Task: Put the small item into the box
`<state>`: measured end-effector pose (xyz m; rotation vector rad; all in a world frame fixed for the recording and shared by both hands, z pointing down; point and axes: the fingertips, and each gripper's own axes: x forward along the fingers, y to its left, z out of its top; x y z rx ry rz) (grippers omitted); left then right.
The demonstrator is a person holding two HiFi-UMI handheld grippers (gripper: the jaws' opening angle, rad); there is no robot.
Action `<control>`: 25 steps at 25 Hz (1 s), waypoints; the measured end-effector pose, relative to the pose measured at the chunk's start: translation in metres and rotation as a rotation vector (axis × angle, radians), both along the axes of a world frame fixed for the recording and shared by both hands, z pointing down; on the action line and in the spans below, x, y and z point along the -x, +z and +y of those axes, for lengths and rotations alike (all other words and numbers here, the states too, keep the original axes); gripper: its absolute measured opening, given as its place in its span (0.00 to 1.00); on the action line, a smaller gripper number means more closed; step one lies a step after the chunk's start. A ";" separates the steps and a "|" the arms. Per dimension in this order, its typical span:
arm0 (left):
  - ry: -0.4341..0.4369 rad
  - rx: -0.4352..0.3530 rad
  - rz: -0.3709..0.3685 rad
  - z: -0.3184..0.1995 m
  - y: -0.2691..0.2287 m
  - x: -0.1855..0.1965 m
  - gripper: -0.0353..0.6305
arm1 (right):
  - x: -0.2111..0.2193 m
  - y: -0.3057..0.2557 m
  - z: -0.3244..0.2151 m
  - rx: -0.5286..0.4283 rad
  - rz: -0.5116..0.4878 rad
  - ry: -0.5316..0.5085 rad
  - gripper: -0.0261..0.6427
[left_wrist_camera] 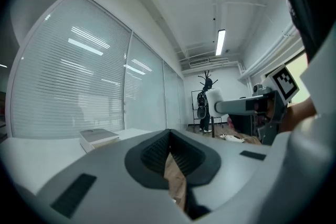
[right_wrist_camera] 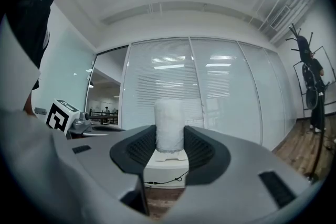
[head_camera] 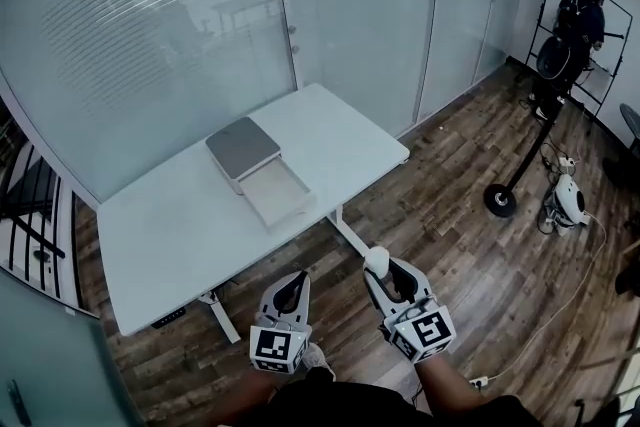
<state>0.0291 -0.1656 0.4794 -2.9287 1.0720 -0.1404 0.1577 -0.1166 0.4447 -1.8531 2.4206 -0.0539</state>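
Note:
The small item [head_camera: 376,261] is a white, rough-surfaced lump, and my right gripper [head_camera: 388,277] is shut on it, low in the head view and above the wooden floor in front of the table. In the right gripper view the item [right_wrist_camera: 169,124] stands upright between the dark pads of the gripper [right_wrist_camera: 169,139]. The box [head_camera: 257,170] lies on the white table [head_camera: 170,235], with a grey lid part at the back and an open pale compartment facing me. My left gripper [head_camera: 288,299] is beside the right one, shut with nothing in it [left_wrist_camera: 169,136]. The left gripper view also shows the box [left_wrist_camera: 98,137].
Frosted glass walls [head_camera: 150,45] run behind the table. On the wooden floor to the right are a stand with a round black base [head_camera: 500,200], a white device with cables [head_camera: 567,198] and a rack holding dark gear [head_camera: 578,25].

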 end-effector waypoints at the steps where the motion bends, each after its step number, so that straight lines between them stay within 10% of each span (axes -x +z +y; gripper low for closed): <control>1: -0.003 0.004 0.001 -0.009 0.000 0.002 0.07 | 0.001 -0.001 -0.010 0.006 -0.008 -0.001 0.29; 25: -0.137 0.028 0.021 -0.153 0.016 0.105 0.07 | 0.065 0.007 -0.191 0.022 0.068 -0.097 0.29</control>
